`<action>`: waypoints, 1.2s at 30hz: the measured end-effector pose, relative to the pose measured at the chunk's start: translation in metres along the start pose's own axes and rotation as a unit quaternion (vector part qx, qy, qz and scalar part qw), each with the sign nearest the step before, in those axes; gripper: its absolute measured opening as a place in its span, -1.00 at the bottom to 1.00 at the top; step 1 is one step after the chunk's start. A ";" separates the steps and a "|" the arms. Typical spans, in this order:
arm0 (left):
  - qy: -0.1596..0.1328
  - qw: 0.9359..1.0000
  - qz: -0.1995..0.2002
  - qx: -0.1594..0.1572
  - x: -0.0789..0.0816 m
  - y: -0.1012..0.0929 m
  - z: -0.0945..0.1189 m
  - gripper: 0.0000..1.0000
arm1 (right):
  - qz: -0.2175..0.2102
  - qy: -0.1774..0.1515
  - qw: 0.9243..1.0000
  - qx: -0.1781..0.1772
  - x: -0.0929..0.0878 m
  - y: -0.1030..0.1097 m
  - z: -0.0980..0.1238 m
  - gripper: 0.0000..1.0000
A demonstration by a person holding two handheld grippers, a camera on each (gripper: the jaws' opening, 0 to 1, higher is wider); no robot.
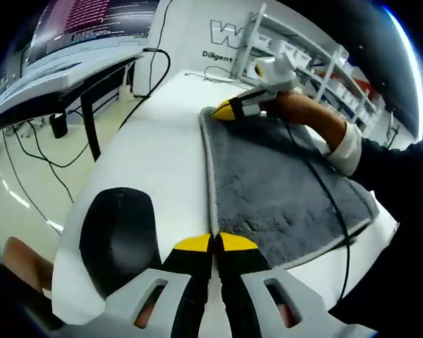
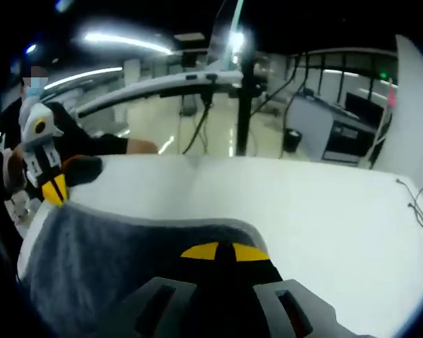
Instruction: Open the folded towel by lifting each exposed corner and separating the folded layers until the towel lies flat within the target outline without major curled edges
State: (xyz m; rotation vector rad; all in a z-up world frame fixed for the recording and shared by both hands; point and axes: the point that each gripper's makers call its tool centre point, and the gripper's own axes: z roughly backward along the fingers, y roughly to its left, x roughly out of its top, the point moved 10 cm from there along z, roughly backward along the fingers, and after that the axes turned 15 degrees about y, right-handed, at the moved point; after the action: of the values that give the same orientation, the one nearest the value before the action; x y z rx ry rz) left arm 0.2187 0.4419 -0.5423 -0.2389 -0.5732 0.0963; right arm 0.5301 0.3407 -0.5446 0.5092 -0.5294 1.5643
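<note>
On the table [image 1: 155, 134], both grippers clamping towel [image 1: 282, 190] corners.

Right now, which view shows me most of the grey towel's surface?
The left gripper view: the grey towel lies spread on the white table, both long edges visible, with the right gripper at its far corner. The right gripper view shows only a raised fold near the left gripper.

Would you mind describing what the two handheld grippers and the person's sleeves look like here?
The left gripper has light grey jaws with slotted cut-outs and yellow tips on black pads. The right gripper matches: a white-grey body, yellow-and-black tips. A black cable trails across the grey towel. The person wears a dark sleeve with a white cuff.
</note>
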 end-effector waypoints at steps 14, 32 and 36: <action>0.004 0.991 -0.104 0.083 0.000 -0.012 -0.002 -0.87 | 0.024 0.006 1.000 -0.011 0.000 0.001 0.002 -0.88; -0.030 0.990 -0.112 0.084 0.006 -0.020 0.012 -0.67 | 0.042 -0.023 0.998 -0.040 0.008 -0.007 0.039 -0.77; -0.026 0.989 -0.118 0.082 0.007 -0.023 0.013 -0.66 | 0.028 -0.026 0.999 -0.036 0.003 -0.011 0.047 -0.79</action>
State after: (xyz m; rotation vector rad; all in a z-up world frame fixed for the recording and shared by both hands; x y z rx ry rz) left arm 0.2182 0.4229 -0.5223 -0.0071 -0.6374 -0.0790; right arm 0.5410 0.3152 -0.5051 0.4860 -0.6425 1.5825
